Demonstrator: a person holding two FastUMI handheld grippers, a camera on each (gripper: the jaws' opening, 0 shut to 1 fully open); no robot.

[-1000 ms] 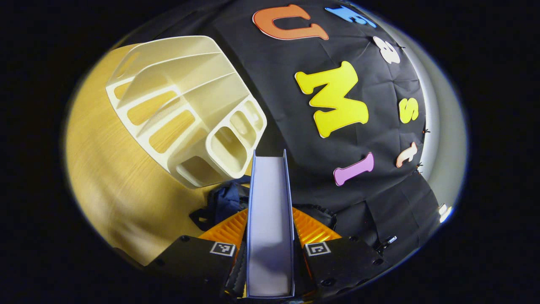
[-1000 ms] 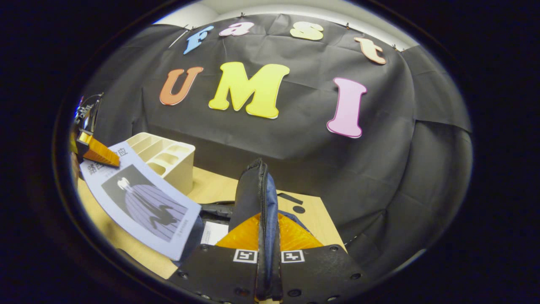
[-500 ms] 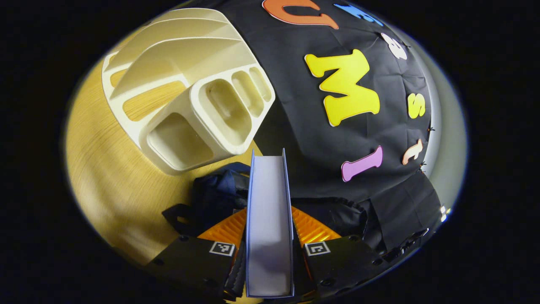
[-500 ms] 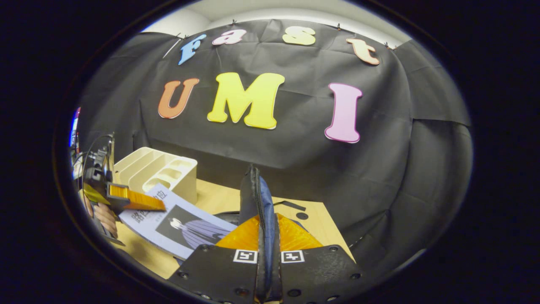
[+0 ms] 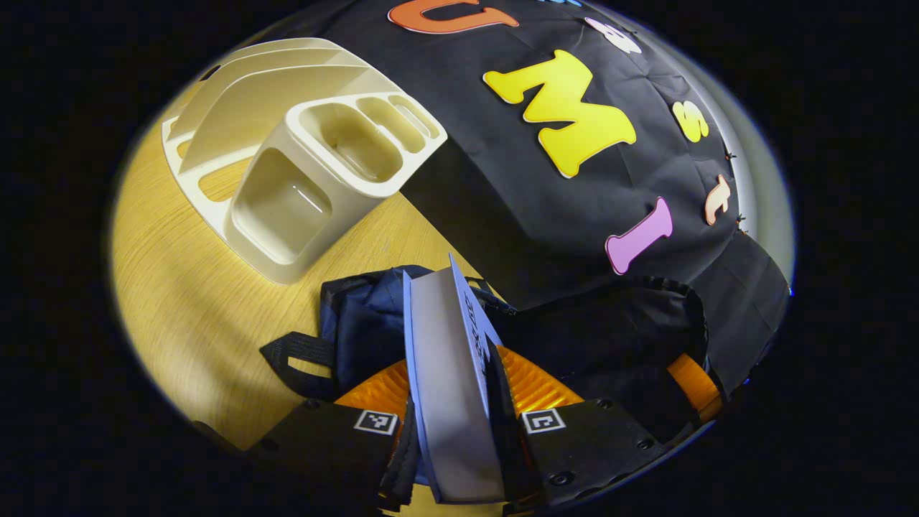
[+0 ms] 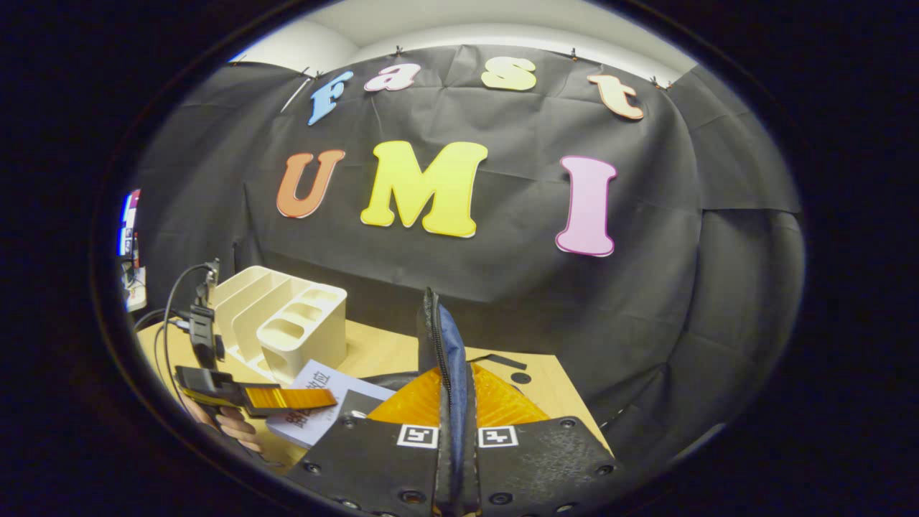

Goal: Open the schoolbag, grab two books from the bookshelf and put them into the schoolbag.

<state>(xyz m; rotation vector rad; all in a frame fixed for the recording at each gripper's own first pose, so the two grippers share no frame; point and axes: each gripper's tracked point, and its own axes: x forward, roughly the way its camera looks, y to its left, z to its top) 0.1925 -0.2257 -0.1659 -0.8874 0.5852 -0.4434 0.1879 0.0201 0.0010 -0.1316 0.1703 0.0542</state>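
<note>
Left fingers (image 5: 388,391) clench a book (image 5: 449,388) above the schoolbag (image 5: 373,319); right fingers (image 6: 495,402) pinch its flap (image 6: 446,359) between them.

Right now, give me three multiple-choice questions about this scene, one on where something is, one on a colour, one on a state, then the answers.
1. Where does the bookshelf stand?
A. on the wooden table
B. inside the schoolbag
C. on the floor

2. What colour is the bookshelf?
A. red
B. cream
C. green

3. What is the right claw doing?
A. hanging open
B. gripping a cup
C. pinching the schoolbag's edge

Answers:
1. A: in the left gripper view the bookshelf's base sits on the table, beside the schoolbag.
2. B: its walls and dividers are pale cream in both views.
3. C: in the right gripper view the schoolbag's zippered edge runs up between its closed fingers, while the left claw grips a book.
</note>
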